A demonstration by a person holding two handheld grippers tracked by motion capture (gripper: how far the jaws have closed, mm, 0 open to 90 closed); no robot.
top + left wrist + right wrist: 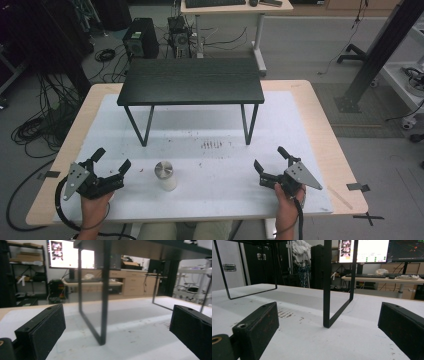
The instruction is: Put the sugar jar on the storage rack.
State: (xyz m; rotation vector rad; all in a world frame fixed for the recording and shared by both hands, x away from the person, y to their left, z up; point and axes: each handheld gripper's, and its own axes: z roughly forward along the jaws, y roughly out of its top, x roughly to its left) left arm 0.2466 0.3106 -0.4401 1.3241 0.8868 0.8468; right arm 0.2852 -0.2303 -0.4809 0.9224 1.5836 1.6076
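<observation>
A small white jar with a round metal lid (165,175) stands on the white mat (210,195) near the front, between my two hands. My left gripper (112,160) rests at the front left, held in a hand, its jaws spread wide with nothing between them. To the right of the jar, my right gripper (270,158) is held at the front right, also open and empty. In the left gripper view the two black fingers (42,331) frame a black metal leg (103,302). The right gripper view shows its fingers (258,327) either side of another leg (327,290).
A low black shelf table (191,80) on thin metal legs stands on the mat at the back centre. Small dark stains (212,145) mark the mat in front of it. Beyond the table are cables, a computer tower (141,39) and a desk (235,7).
</observation>
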